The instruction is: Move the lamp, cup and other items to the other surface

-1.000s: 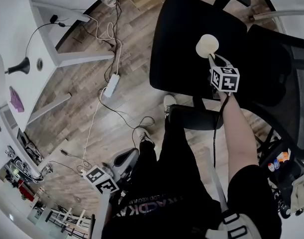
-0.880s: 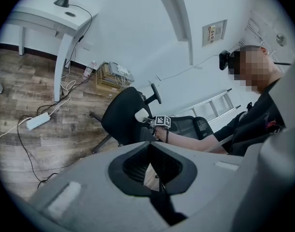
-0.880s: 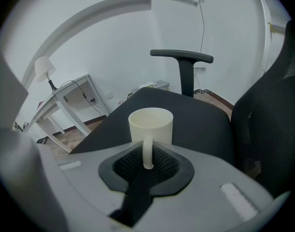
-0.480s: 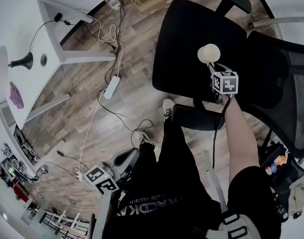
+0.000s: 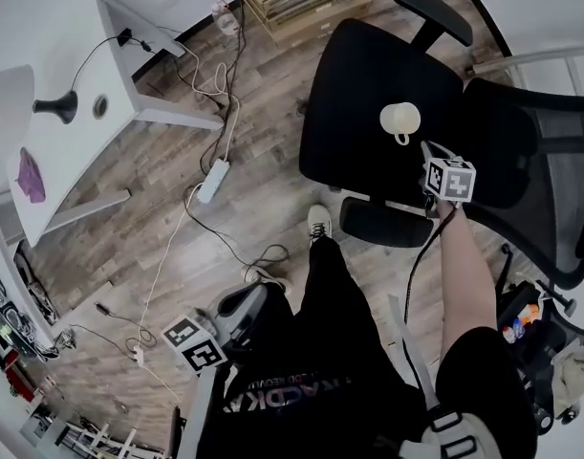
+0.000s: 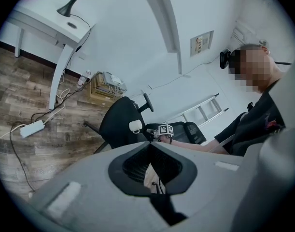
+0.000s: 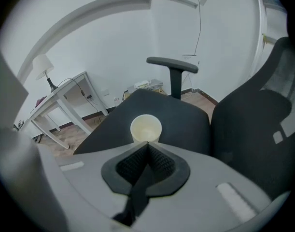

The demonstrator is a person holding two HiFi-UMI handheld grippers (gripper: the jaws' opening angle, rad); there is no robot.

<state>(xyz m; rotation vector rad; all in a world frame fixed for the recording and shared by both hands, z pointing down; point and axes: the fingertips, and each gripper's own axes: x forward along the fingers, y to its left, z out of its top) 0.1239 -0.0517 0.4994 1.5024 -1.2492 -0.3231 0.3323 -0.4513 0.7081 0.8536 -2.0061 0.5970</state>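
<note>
The right claw has just been closing, and its jaws now meet tip to tip with nothing between them. The cup stands just beyond those tips, upright and mouth up, on the seat of a black office chair. From the head view a narrow strip of seat shows between the claw and the cup's handle, which points back toward the claw. A second chair with a mesh back stands just to the right of this claw. The left claw is also closed and holds nothing. It is carried low at the person's left side. The cup sits well ahead of it, past its tips, with the right claw just beyond the cup in the same line. The white counter is far off to the left of both claws, across a stretch of wooden floor. The lamp is on that counter, its dark base by a round cable hole and its cord trailing over the top. A small purple thing also lies on the counter, on the side of the lamp nearer the left claw. On the floor between the counter and the claws lies a white power strip among loose cables.
</note>
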